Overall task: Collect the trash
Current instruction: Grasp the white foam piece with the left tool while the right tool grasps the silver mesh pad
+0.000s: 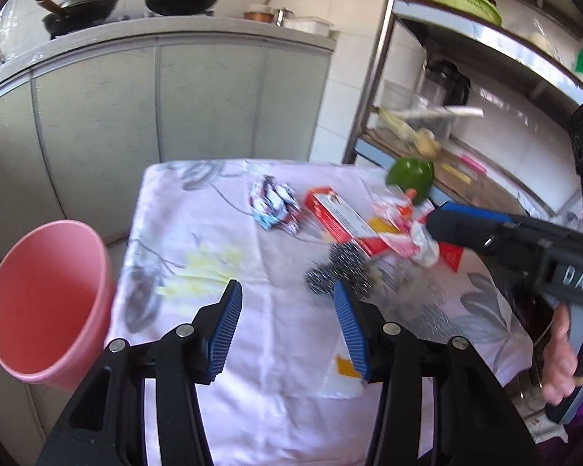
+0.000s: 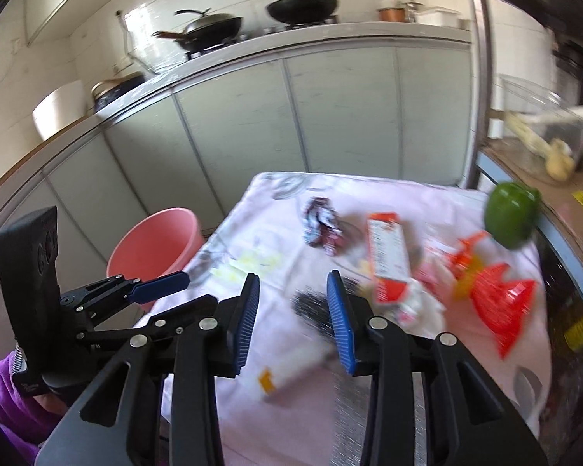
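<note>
Trash lies on a small table with a pale pink cloth (image 1: 252, 349): a crumpled wrapper (image 1: 276, 204), a red carton (image 1: 342, 221), a steel wool scourer (image 1: 338, 272), red and white plastic wrappers (image 1: 404, 233), and a white packet (image 1: 342, 376). A pink bucket (image 1: 46, 303) stands left of the table. My left gripper (image 1: 287, 310) is open and empty above the near table. My right gripper (image 2: 293, 306) is open and empty above the scourer (image 2: 315, 310); it shows in the left wrist view (image 1: 439, 221) over the wrappers.
A green pepper (image 1: 410, 174) sits at the table's far right corner. A metal rack (image 1: 466, 116) with containers stands right. Grey cabinets (image 1: 175, 97) with pans on the counter stand behind. Pale yellow scraps (image 1: 202, 272) lie on the cloth.
</note>
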